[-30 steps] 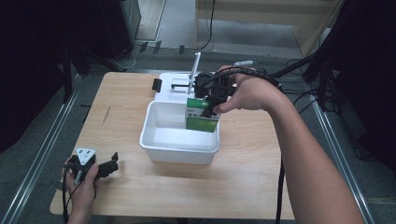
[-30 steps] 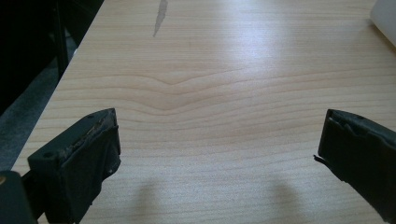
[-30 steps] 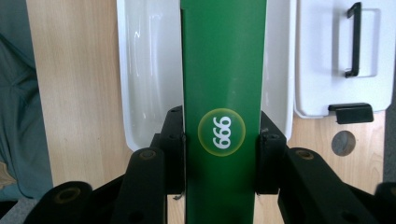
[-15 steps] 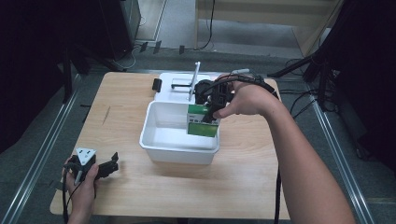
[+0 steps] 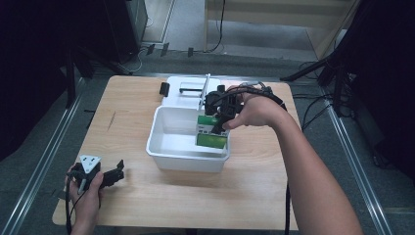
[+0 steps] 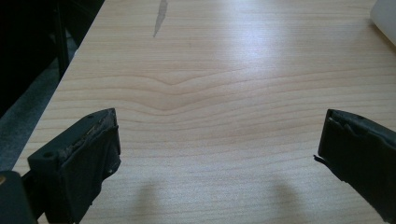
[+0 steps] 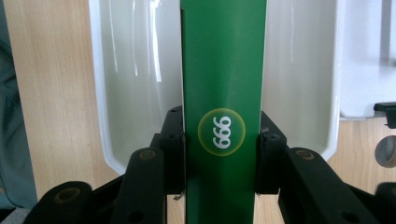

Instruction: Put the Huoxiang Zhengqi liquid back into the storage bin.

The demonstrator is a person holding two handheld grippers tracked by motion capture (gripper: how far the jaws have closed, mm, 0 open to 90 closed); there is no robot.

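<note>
The green box (image 5: 211,133) has sunk lower than a second ago and now stands upright inside the white tub (image 5: 169,155), against its right wall. Our right gripper (image 5: 219,128) clamps it on both sides, so we judge that setting it down and letting go comes next. Our left gripper (image 5: 113,174) rests gaping, holding nothing, near the table (image 5: 244,196) corner.

The box (image 5: 211,132) stands in the tub (image 5: 169,154), seemingly against its right wall, a tray (image 5: 183,98) behind.
</note>
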